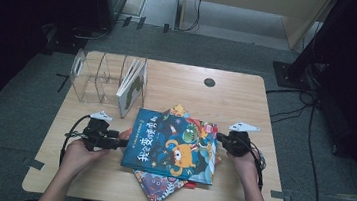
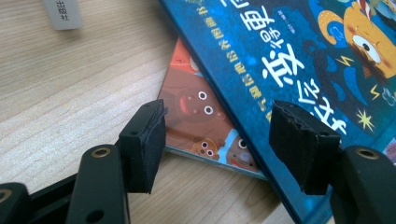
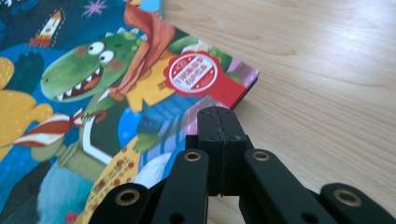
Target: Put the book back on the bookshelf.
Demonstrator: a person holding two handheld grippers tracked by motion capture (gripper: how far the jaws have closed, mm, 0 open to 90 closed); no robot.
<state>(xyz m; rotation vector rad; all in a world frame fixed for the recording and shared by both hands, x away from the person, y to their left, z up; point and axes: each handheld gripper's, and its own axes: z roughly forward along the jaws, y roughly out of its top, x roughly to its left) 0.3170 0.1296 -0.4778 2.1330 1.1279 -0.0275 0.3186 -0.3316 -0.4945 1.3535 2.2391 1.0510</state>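
Note:
A blue picture book (image 1: 174, 145) with an orange monster on its cover lies on top of a small stack in the middle of the wooden table (image 1: 246, 102). My left gripper (image 1: 122, 144) is at the book's left edge. In the left gripper view it (image 2: 219, 140) is open, and the blue book's (image 2: 289, 46) edge runs between the jaws without touching the pads. An orange book (image 2: 191, 112) lies under it. My right gripper (image 1: 219, 137) is at the book's right edge. In the right gripper view its pads (image 3: 219, 116) are pressed together with nothing between them, just over the cover (image 3: 70, 93).
A clear acrylic book rack (image 1: 93, 79) stands at the back left with one book (image 1: 132, 88) upright in its right slot. Another book (image 1: 157, 185) pokes out beneath the stack toward the front edge. A dark round hole (image 1: 209, 82) marks the tabletop's back.

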